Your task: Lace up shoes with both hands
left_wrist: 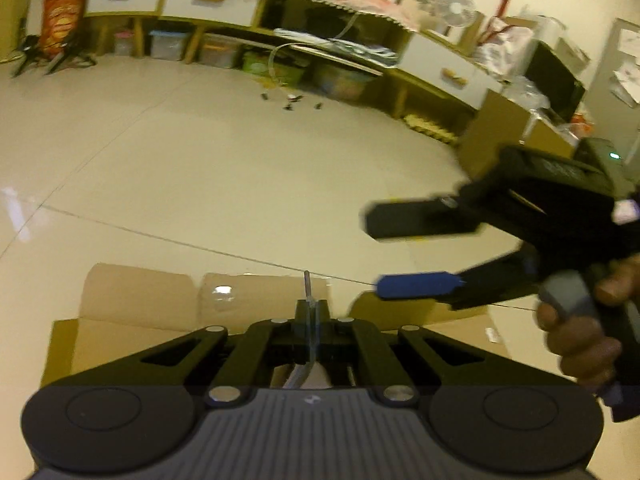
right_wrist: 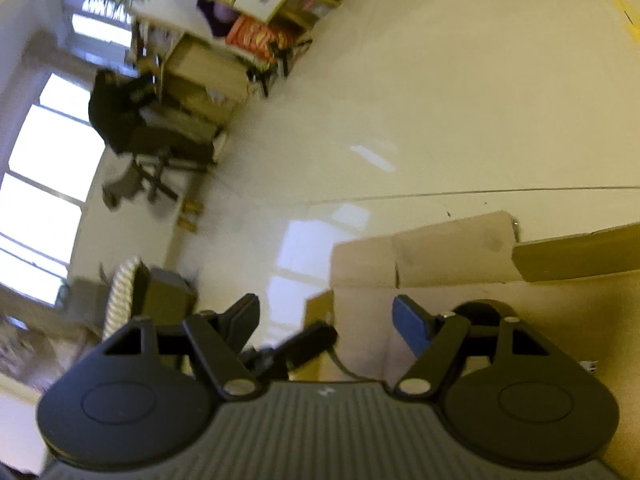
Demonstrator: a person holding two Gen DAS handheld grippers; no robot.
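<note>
The left claw (left_wrist: 310,308) was pressed together on a lace end (left_wrist: 307,284); the right claw (left_wrist: 400,254) was spread, empty. No shoe was seen; lacing was judged unfinished.

The floor (left_wrist: 208,168) is of pale, glossy tiles with thin dark joints, and it reflects the light. On it, at 6 o'clock in the left wrist view, lies flattened brown cardboard (left_wrist: 132,312) with its flaps open. Far off, toward 12 o'clock, some small dark bits (left_wrist: 292,102) lie scattered before a long cabinet (left_wrist: 168,0), which stands on the floor with plastic boxes (left_wrist: 168,46) under it.
</note>
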